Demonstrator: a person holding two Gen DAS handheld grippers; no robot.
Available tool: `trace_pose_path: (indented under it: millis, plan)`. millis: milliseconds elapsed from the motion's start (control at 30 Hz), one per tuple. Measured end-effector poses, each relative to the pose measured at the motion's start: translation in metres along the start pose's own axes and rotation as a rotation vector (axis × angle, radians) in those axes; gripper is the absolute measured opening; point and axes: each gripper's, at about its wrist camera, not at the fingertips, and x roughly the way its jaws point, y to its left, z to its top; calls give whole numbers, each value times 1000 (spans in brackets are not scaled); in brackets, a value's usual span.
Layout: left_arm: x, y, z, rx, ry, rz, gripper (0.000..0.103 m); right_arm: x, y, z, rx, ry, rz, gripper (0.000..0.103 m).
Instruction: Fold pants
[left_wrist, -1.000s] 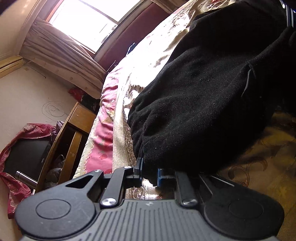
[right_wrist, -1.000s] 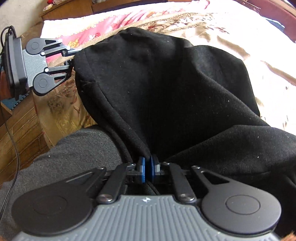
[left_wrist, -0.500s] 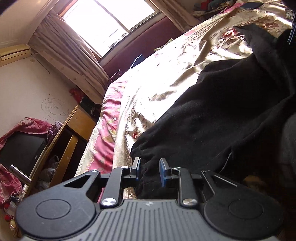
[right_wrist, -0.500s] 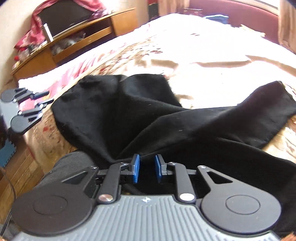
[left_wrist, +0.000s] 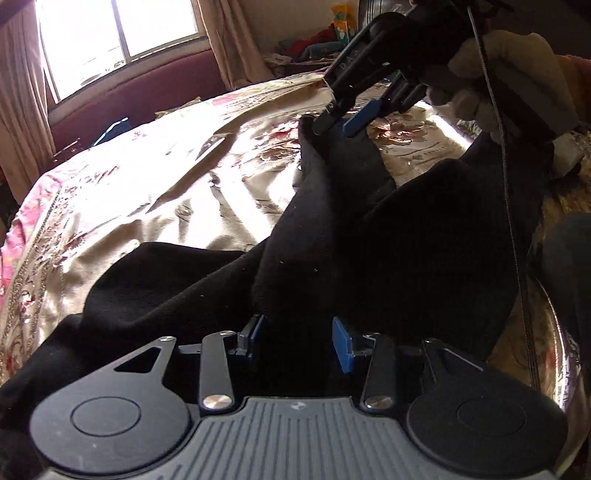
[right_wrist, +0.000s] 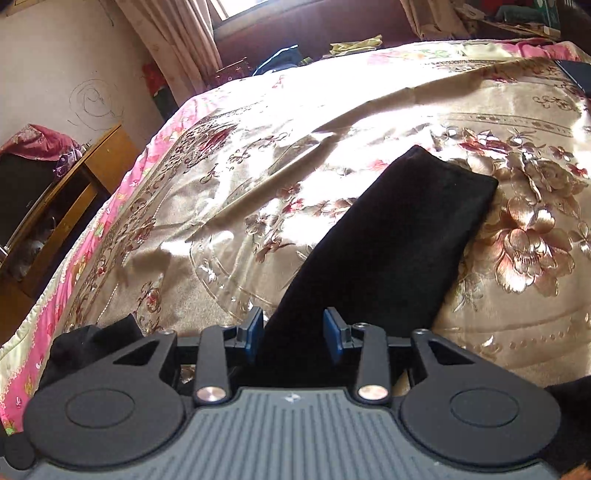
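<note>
Black pants (left_wrist: 369, 240) lie spread over the shiny floral bedcover (left_wrist: 166, 177). My left gripper (left_wrist: 295, 332) hovers at their near edge, jaws opening; dark cloth lies between and below the blue pads (left_wrist: 341, 345), which do not press on it. In the left wrist view my right gripper (left_wrist: 338, 123), held by a gloved hand (left_wrist: 509, 74), stands over the far end of a pant leg. The right wrist view shows that leg (right_wrist: 406, 221) running flat away from my right gripper (right_wrist: 293, 328). Its jaws are opening too, with cloth between them but not pinched.
A window with curtains (left_wrist: 110, 33) and a dark red headboard sit beyond the bed. A wooden TV stand (right_wrist: 55, 206) stands at the bed's left side. A thin cable (left_wrist: 506, 184) hangs down on the right of the left wrist view.
Both grippers went from shut on the pants to wide apart and let the cloth go. The pants, bunched and lifted before, now lie stretched on the bed. Both hands swung toward the window.
</note>
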Motion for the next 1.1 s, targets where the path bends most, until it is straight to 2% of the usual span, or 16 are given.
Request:
trace_pose_path:
  millis: [33, 100, 167, 233, 267, 367, 433, 533, 567, 667, 733, 833, 900, 967, 1067, 1100]
  plan:
    - [5, -6, 0, 26, 16, -5, 58, 7, 1, 5, -5, 4, 2, 44]
    - [11, -14, 1, 67, 35, 12, 61, 27, 3, 16, -15, 44, -27, 53]
    - [15, -15, 2, 78, 51, 10, 62, 51, 0, 20, 14, 74, -45, 52]
    - [14, -13, 2, 73, 56, 20, 62, 69, -9, 21, 58, 101, -55, 18]
    - [13, -11, 2, 70, 53, 31, 62, 72, -15, 19, 97, 117, -38, 6]
    - [7, -4, 5, 43, 42, 62, 62, 53, -27, 14, 118, 84, -3, 5]
    - [8, 2, 8, 7, 44, 69, 62, 25, -31, 8, 107, 44, 14, 5]
    - [21, 1, 13, -33, 80, 4, 61, -25, -39, -2, 117, -28, 42, 5]
    - [22, -4, 14, -28, 89, -13, 55, -45, -42, -7, 132, -60, 54, 5]
    - [6, -33, 17, 79, 30, -46, 53, -113, -52, -40, 172, -164, 81, 5]
    - [-6, -53, 15, 164, 12, -88, 53, -149, -65, -75, 230, -209, 84, 5]
    - [-4, -73, 7, 237, 64, -169, 54, -158, -97, -124, 347, -132, -43, 11]
    - [-1, -87, 3, 312, 93, -168, 54, -157, -114, -142, 392, -101, -141, 12]
    - [-5, -97, 3, 362, 89, -148, 54, -162, -125, -148, 426, -120, -162, 12]
    - [-7, -97, 4, 333, 89, -156, 56, -168, -125, -135, 404, -178, -138, 13]
    - [-7, -96, 5, 322, 91, -155, 56, -166, -124, -128, 382, -189, -132, 17]
